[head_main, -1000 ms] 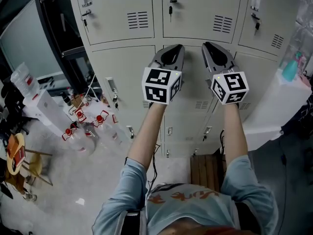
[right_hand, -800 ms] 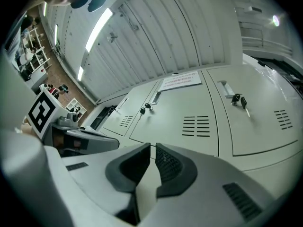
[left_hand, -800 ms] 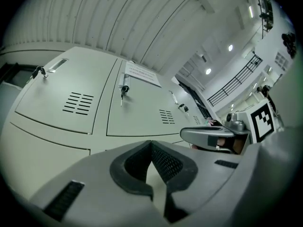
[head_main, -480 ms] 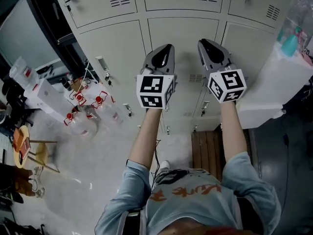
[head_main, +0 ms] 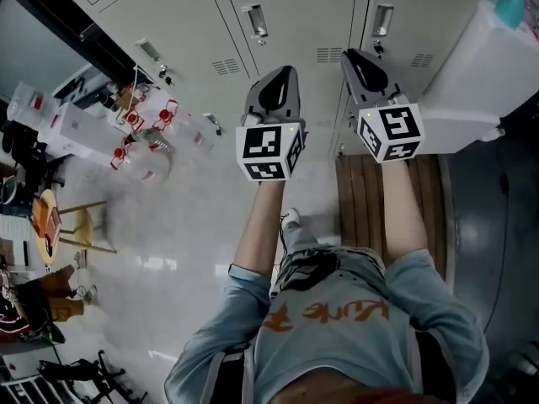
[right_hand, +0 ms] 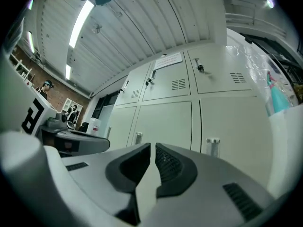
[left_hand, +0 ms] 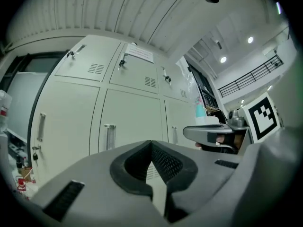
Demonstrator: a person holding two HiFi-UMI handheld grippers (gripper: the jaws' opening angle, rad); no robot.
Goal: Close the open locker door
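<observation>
A bank of beige lockers [head_main: 295, 15] fills the top of the head view; every door I can see there lies flush, with recessed handles [head_main: 255, 21]. Both grippers are held side by side in the air in front of the lockers, touching nothing. My left gripper [head_main: 280, 78] is shut and empty; in its own view its tips [left_hand: 151, 145] meet, with locker doors [left_hand: 128, 117] beyond. My right gripper [head_main: 358, 60] is shut too, its pads [right_hand: 152, 148] nearly touching before more lockers [right_hand: 165, 122]. No open door shows in any view.
A dark-framed panel [head_main: 50, 15] stands left of the lockers. Bottles with red labels [head_main: 143, 133] and a stool [head_main: 76, 230] sit on the floor at left. A slatted wooden board [head_main: 370, 200] lies under my right arm. A white block [head_main: 480, 82] with a teal bottle [head_main: 509, 7] stands at right.
The head view has tipped down: the lockers slid up the frame and more floor shows. Both grippers stayed shut and side by side.
</observation>
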